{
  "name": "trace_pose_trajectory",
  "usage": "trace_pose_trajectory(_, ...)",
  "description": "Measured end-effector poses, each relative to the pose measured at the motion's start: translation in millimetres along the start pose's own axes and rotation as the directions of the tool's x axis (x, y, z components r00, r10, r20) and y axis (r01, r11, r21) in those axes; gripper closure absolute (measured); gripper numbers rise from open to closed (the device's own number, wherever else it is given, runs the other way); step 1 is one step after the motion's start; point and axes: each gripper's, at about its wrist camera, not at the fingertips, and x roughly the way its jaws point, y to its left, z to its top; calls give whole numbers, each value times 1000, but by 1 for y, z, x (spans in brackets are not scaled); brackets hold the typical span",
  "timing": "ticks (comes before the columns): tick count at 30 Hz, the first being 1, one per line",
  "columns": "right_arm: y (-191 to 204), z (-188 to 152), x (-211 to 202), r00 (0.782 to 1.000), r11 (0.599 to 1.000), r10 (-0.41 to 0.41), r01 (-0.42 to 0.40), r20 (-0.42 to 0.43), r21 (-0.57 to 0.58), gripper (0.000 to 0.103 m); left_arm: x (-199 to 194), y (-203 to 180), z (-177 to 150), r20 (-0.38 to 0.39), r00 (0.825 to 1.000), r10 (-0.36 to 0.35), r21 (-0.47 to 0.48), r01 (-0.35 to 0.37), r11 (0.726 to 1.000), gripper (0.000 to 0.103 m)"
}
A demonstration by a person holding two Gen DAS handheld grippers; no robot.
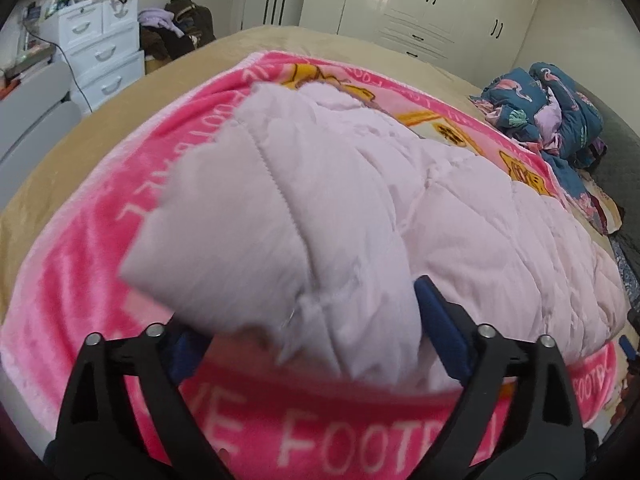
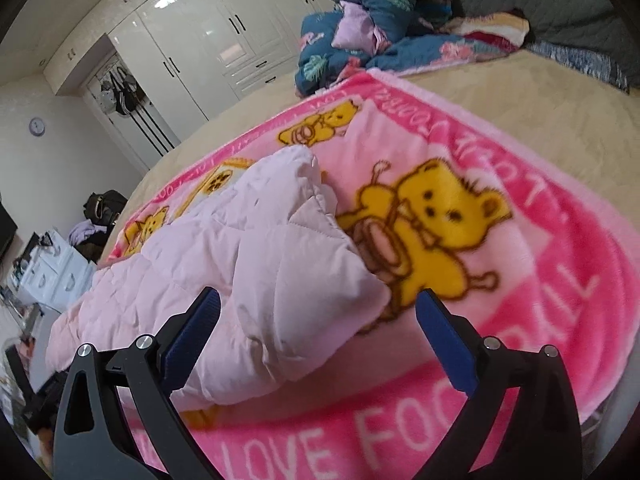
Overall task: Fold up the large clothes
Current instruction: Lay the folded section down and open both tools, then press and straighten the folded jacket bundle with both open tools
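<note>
Pale pink quilted jacket [image 1: 340,208] lay on the pink fleece blanket [image 1: 80,248] spread over the tan bed [image 1: 120,92], bulk of it toward the blanket's near edge.

Left hand-held gripper [image 1: 308,320] pointed steeply down at the near end of the jacket. Jaws spread wide, a puffed fold of the jacket sat between the blue pads; right pad looked to touch the fabric, left pad mostly hidden behind the fold, no squeeze visible.

Right hand-held gripper [image 2: 316,312] also angled down, jaws wide apart. Corner of the jacket [image 2: 256,248] lay between and below the fingers [image 2: 444,344]; pads not pressing on it.

Edges/room: the blanket's near border with white lettering ran just under both grippers. In the right wrist view, open blanket with the yellow bear print [image 2: 436,232] to the right of the jacket, then bare bed beyond the blanket's far edge. Crumpled blue patterned bedding [image 2: 360,24] at the far corner of the bed, well apart from the jacket. White wardrobe [image 1: 448,12] stood past the bed.
</note>
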Motion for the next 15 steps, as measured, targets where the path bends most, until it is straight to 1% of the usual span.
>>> trace_pose_trajectory(3, -2, -5, -13, 1000, 999, -13, 14, 23, -30, 5, -15, 4, -7, 24, 1000, 6, 4, -6, 1000, 9)
trace_pose_trajectory(5, -3, -9, -23, 999, 999, -10, 11, 37, -45, 5, -27, 4, -11, 48, 998, 34, 22, -35, 999, 9)
trace_pose_trajectory(7, -2, -12, -32, 998, 998, -15, 18, 55, -65, 5, -38, 4, -14, 76, 996, 48, 42, -51, 998, 9)
trace_pose_trajectory(9, -2, -15, -40, 997, 996, -18, 23, 70, -83, 4, -49, 5, -15, 98, 994, 55, 43, -60, 997, 9)
trace_pose_trajectory(13, 6, -21, -55, 997, 992, -17, 26, 73, -126, 4, -73, 5, -17, 132, 991, 30, 47, -37, 998, 9)
trace_pose_trajectory(15, 13, -26, -65, 996, 985, -20, 35, 91, -167, 4, -85, 3, -19, 150, 988, 22, 57, -31, 998, 9)
